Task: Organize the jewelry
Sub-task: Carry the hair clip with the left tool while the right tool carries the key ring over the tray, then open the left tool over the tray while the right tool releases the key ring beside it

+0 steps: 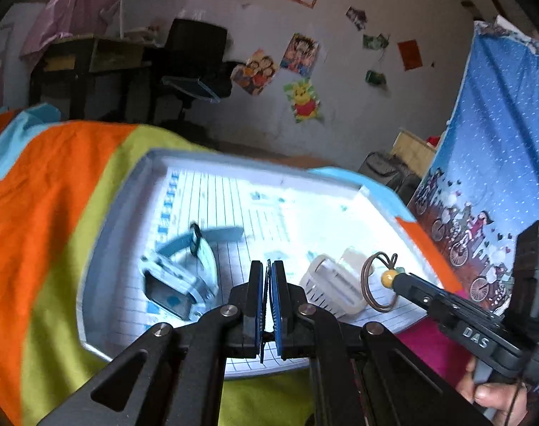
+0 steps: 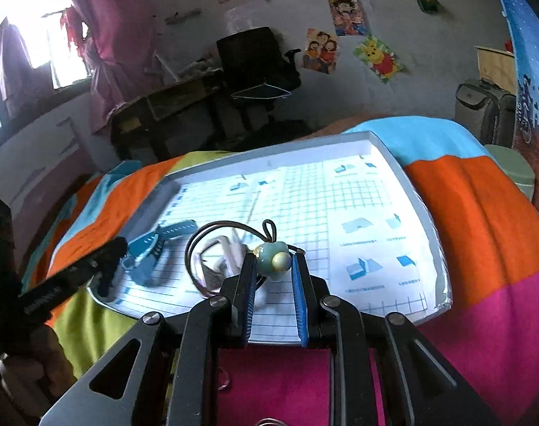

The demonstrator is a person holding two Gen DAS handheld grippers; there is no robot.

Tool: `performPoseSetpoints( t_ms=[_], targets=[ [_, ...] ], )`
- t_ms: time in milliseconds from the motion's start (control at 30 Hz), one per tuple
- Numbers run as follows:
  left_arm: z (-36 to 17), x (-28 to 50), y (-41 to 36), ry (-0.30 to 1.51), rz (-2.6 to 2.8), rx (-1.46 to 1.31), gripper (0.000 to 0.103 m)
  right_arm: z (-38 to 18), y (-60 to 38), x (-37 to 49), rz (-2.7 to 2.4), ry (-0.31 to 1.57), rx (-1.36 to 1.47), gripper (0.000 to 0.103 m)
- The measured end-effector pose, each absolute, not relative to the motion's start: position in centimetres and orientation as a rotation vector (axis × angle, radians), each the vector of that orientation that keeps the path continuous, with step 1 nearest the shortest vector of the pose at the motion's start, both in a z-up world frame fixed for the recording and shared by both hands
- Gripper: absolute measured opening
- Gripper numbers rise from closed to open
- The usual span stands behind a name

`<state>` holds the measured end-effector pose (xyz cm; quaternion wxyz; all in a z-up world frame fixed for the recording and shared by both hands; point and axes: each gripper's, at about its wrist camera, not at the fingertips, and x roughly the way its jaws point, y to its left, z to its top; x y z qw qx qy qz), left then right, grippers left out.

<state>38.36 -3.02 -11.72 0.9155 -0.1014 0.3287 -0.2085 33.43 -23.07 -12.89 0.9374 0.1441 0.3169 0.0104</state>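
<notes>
Grey tray point(image 1: 102, 234) holds watch point(image 1: 178, 277), basket point(image 1: 331, 285) (both blurred).

A thin dark elastic hair tie with a pale green flower-shaped bead and a yellowish round bead point(image 2: 273, 260) is held at its bead above the white shallow tray point(image 2: 425, 213), its loop point(image 1: 374, 285) hanging free. A light-blue plastic wristwatch point(image 1: 178, 280) is seen lying inside the tray's left part, strap curled. A small white slotted plastic basket point(image 1: 331, 285) is set near the tray's front, right of the watch.
</notes>
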Motion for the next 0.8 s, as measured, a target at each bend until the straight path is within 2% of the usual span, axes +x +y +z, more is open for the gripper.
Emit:
performPoseSetpoints(
  t_ms=[167, 233, 300, 333, 367, 400, 433, 567, 600, 667, 767, 800],
  targets=[
    [-12.6, 38.4, -3.6, 0.705, -0.41, -0.21, 0.005, -14.1, -23.3, 33.6, 0.019, 0.675, 0.298, 0.018],
    [-12.9, 38.5, -3.7, 0.735, -0.39, -0.199, 0.014, -14.0, -23.5, 33.7, 0.025, 0.676, 0.3, 0.018],
    [-13.1, 38.3, -3.5, 0.744, -0.373, -0.198, 0.037, -14.0, -23.6, 33.7, 0.026, 0.682, 0.299, 0.019],
    [-13.0, 38.1, -3.4, 0.735, -0.377, -0.205, 0.041, -14.0, -23.6, 33.7, 0.023, 0.686, 0.296, 0.022],
    [-12.8, 37.7, -3.3, 0.721, -0.385, -0.211, 0.054, -13.9, -23.7, 33.6, 0.021, 0.689, 0.296, 0.029],
    [-12.5, 37.3, -3.1, 0.705, -0.383, -0.219, 0.072, -13.8, -23.8, 33.3, 0.019, 0.688, 0.296, 0.033],
    [-12.1, 36.7, -2.9, 0.679, -0.368, -0.229, 0.079, -13.6, -23.8, 33.0, 0.016, 0.683, 0.293, 0.038],
    [-9.9, 34.3, -2.0, 0.63, -0.362, -0.246, 0.085, -11.8, -24.0, 30.9, 0.016, 0.644, 0.27, 0.038],
    [-9.3, 33.7, -1.8, 0.621, -0.352, -0.239, 0.093, -11.1, -24.0, 30.1, 0.016, 0.627, 0.257, 0.039],
    [-7.5, 31.9, -1.3, 0.582, -0.327, -0.22, 0.103, -9.5, -23.9, 28.5, 0.018, 0.586, 0.237, 0.054],
    [-4.8, 29.0, -0.3, 0.509, -0.317, -0.221, 0.103, -6.7, -23.8, 25.4, 0.04, 0.513, 0.225, 0.07],
    [-3.9, 28.1, -0.1, 0.49, -0.305, -0.217, 0.103, -5.9, -23.7, 24.4, 0.045, 0.495, 0.222, 0.072]
  ],
)
